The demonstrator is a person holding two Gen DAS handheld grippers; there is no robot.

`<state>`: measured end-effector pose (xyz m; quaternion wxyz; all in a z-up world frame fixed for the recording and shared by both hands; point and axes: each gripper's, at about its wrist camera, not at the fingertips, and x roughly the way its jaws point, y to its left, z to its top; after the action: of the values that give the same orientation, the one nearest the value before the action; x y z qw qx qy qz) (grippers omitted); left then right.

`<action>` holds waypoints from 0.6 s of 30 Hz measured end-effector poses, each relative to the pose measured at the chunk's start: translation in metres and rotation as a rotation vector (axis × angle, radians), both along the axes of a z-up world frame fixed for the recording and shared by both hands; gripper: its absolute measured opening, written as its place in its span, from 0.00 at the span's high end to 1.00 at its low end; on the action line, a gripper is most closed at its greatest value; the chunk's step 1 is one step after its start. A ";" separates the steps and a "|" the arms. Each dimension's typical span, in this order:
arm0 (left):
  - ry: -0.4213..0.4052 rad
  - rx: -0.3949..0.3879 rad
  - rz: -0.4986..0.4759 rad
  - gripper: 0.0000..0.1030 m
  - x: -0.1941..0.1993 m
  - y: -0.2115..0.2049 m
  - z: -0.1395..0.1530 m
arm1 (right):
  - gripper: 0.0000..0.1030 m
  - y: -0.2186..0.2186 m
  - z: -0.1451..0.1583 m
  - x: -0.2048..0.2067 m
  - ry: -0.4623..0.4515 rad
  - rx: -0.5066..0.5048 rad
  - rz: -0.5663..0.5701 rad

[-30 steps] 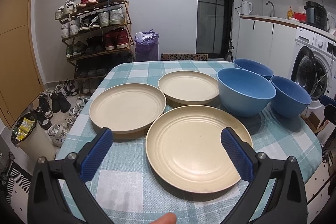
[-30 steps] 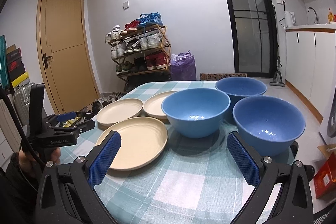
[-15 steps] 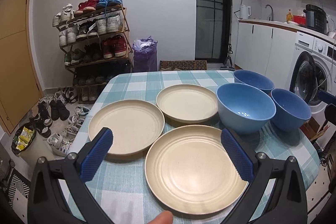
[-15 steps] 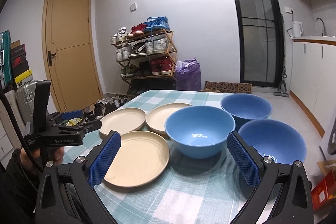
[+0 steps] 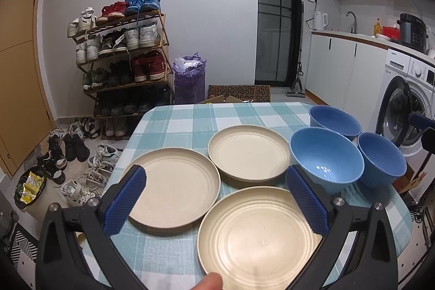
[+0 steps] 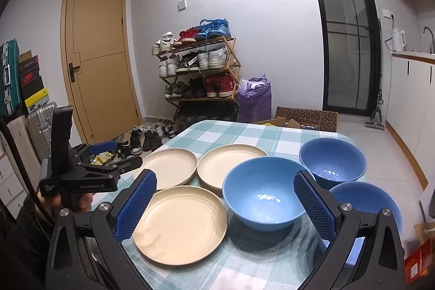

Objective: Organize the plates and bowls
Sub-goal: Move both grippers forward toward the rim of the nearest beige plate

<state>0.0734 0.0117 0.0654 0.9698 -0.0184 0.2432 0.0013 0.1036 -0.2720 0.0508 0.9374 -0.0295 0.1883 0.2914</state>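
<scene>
Three cream plates (image 5: 174, 185) lie in a cluster on the checked surface (image 5: 187, 124), rims nearly touching: one left, one far (image 5: 248, 155), one nearest me (image 5: 258, 238). Three blue bowls (image 5: 326, 158) sit upright just to their right, close together, none stacked. My left claw (image 5: 216, 199) hangs above the near plates, jaws spread wide, gripping nothing. My right claw (image 6: 224, 204) hovers over the nearest plate and middle bowl (image 6: 265, 192), also wide and empty. Behind the surface: shoe rack (image 6: 198, 72), purple bag (image 6: 254, 99).
</scene>
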 end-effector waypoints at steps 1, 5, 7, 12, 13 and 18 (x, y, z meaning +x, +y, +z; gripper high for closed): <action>-0.002 -0.006 0.001 0.00 0.002 0.002 0.002 | 0.00 0.001 0.003 0.004 0.004 -0.005 -0.003; 0.001 -0.002 0.024 0.00 0.013 0.007 0.006 | 0.00 0.004 0.013 0.016 0.007 -0.016 -0.014; 0.010 0.006 0.030 0.00 0.018 0.009 0.007 | 0.00 0.007 0.018 0.022 0.009 -0.031 -0.015; 0.004 0.008 0.039 0.00 0.030 0.013 0.011 | 0.00 0.015 0.030 0.038 0.015 -0.053 -0.011; 0.004 0.005 0.037 0.00 0.033 0.014 0.012 | 0.00 0.013 0.030 0.039 0.019 -0.046 -0.006; 0.005 0.027 0.055 0.00 0.044 0.017 0.019 | 0.00 0.018 0.043 0.054 0.018 -0.045 -0.009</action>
<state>0.1172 0.0285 0.0846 0.9690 -0.0122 0.2448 0.0313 0.1573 -0.2544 0.0940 0.9362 -0.0472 0.2033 0.2829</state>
